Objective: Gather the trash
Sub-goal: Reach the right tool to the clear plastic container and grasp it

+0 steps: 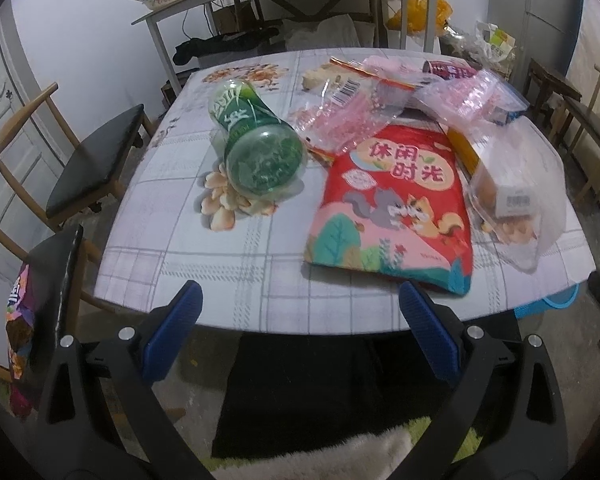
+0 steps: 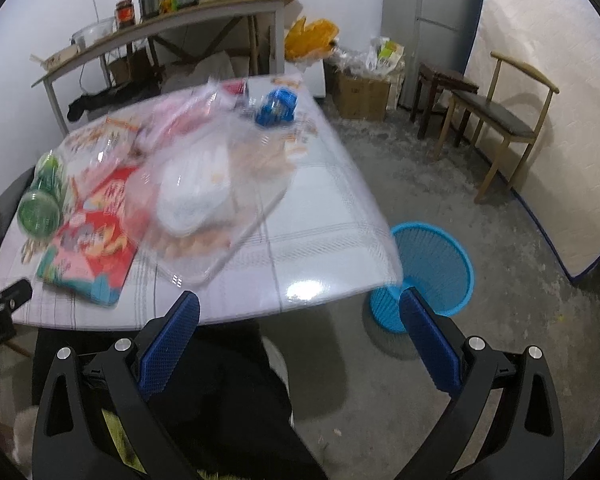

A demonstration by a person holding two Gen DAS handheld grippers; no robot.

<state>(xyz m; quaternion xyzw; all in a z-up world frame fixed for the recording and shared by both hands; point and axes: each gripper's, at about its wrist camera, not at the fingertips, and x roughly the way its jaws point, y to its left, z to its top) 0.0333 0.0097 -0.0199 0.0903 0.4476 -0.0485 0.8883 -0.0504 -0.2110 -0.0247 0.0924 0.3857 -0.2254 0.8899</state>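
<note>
Room: bare concrete floor, a cluttered shelf table against the far wall, wooden chairs at the sides.
Surface: table with a grey checked cloth, trash spread over its far and right parts.
Progress: judged barely begun; the blue basket on the floor by the table's right corner looks empty as far as its inside shows, and all the litter lies on the table.
Left gripper: spread wide, holding nothing, short of the table's near edge.
Right gripper: spread wide, empty, above the near edge between table and basket.
Green bottle: one, on its side, left of centre.
Red snack bag: one, flat, near edge.
Clear food tray: one, right side.
Pink plastic bags: at least two, crumpled behind; exact count unclear.
Left to do: every item counted here.
</note>
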